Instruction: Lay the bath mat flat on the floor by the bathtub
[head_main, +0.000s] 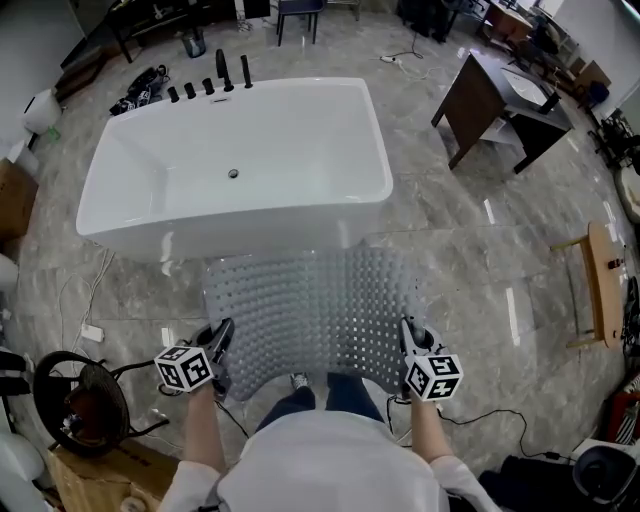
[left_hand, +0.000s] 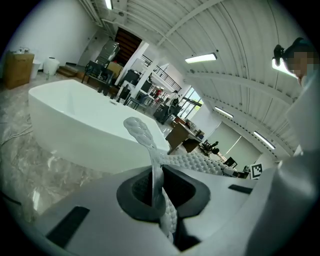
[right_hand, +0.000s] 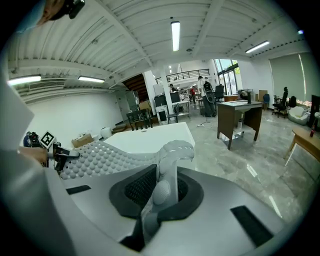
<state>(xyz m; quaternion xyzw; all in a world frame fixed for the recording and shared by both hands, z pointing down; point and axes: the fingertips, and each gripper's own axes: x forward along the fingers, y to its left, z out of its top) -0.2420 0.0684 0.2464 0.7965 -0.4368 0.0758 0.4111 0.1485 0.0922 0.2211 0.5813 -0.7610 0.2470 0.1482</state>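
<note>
Translucent bath mat (head_main: 310, 300) is pinched tight by left hand-held gripper (head_main: 223, 332) and right hand-held gripper (head_main: 407, 328).

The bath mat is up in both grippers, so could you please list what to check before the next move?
1. Left gripper shut on the bath mat edge: ok.
2. Right gripper shut on the mat's opposite edge: ok.
3. Mat spread open between the grippers, no fold: ok.
4. Mat lined up beside the bathtub: ok.
5. Floor under the mat free of things: cannot tell, the mat hides it.
6. Mat lying flat on the floor: not ok, it hangs curved.
</note>
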